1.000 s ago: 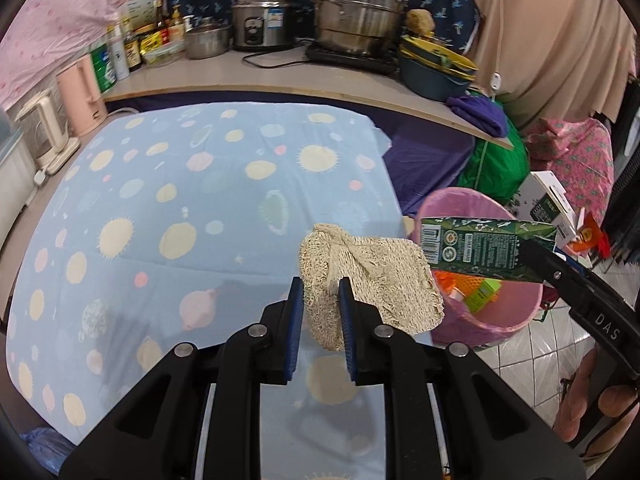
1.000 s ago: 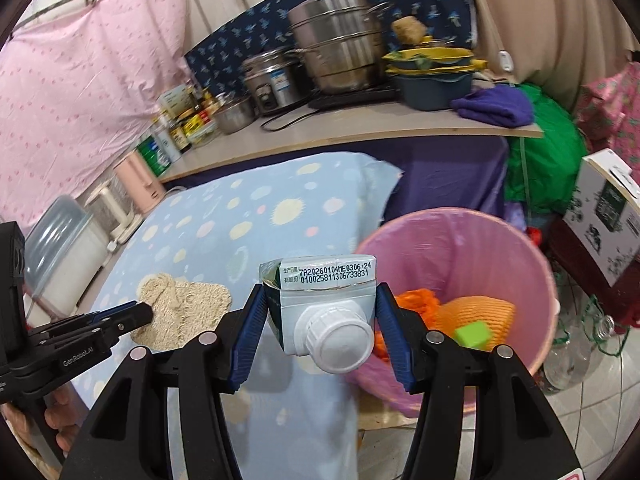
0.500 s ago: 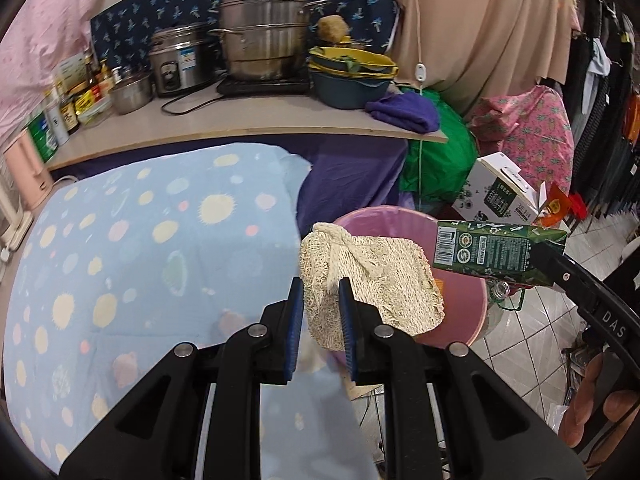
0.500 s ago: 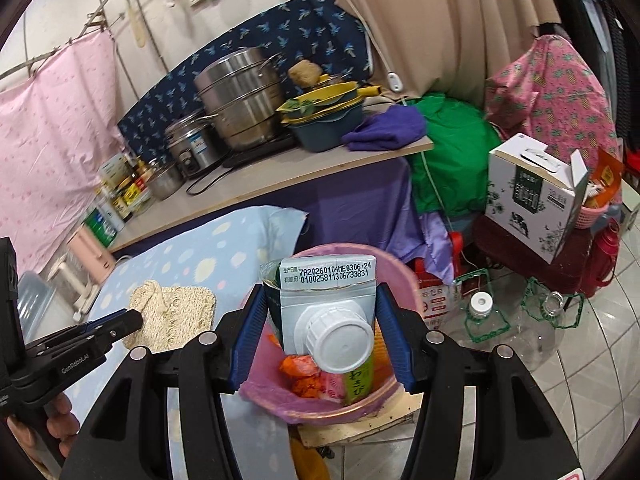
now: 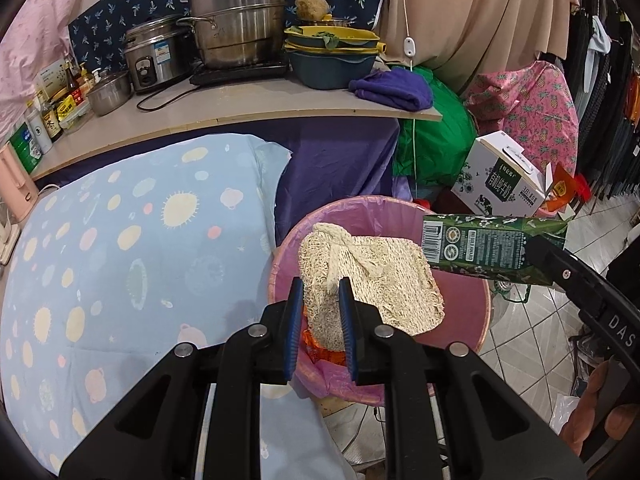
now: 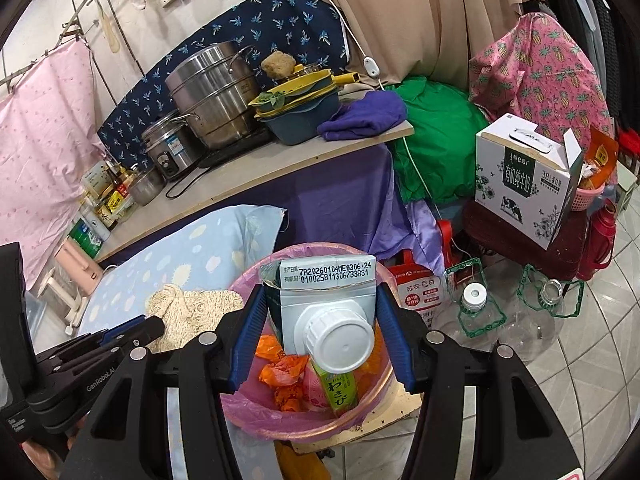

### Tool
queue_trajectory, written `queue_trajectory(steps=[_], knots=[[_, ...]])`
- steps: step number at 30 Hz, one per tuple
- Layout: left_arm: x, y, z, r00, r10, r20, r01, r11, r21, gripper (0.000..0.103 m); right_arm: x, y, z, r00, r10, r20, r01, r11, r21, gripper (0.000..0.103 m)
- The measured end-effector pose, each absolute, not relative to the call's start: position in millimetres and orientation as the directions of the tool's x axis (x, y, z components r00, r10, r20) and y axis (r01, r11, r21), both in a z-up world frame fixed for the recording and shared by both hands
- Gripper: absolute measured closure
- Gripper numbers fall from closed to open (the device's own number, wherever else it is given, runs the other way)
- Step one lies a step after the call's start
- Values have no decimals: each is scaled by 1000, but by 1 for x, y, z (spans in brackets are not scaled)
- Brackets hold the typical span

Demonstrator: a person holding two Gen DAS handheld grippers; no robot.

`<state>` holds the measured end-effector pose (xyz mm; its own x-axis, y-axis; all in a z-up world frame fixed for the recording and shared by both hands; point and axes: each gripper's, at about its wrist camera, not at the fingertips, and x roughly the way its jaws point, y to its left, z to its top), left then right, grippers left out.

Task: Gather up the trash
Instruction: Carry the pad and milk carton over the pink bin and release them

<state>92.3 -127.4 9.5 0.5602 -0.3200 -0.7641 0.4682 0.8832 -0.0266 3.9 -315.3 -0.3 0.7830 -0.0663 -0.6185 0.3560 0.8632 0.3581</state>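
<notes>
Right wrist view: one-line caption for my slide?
Right claw holds a capped drink carton above the pink-lined trash bin.

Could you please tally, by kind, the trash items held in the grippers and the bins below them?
Loofah scrubbing pad, in the left gripper: 1
Green drink carton with a white cap, in the right gripper: 1
Pink-lined trash bin beneath both: 1
Total: 3

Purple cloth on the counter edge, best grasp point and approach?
Pinch the purple cloth at its thick folded bulge near the counter edge, coming from above with the jaws across the fold. It lies bunched and soft, with the blue basin close behind, so a side approach looks crowded.
</notes>
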Motion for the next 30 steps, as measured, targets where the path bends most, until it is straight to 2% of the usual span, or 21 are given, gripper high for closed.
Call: queue_trajectory(steps=[14, 16, 18, 30], knots=[[113, -139, -15, 539, -304, -785, 460, 888, -27, 83, 38, -308, -27, 749, -58, -660, 357, 874, 328, 47], [116, -140, -19, 538, -301, -787, 456, 890, -28, 57, 41, -307, -30, 752, -56, -657, 354, 875, 330, 47], [116, -138, -19, 554, -297, -777, 442, 897, -28, 50, 44, -309, -31, 751, -58, -658, 361, 870, 336, 46], [104, -123, -11, 562, -287, -776, 417, 908, -34, 44, 30, -301, -16, 773, -28, -634, 328, 872, 362, 40]])
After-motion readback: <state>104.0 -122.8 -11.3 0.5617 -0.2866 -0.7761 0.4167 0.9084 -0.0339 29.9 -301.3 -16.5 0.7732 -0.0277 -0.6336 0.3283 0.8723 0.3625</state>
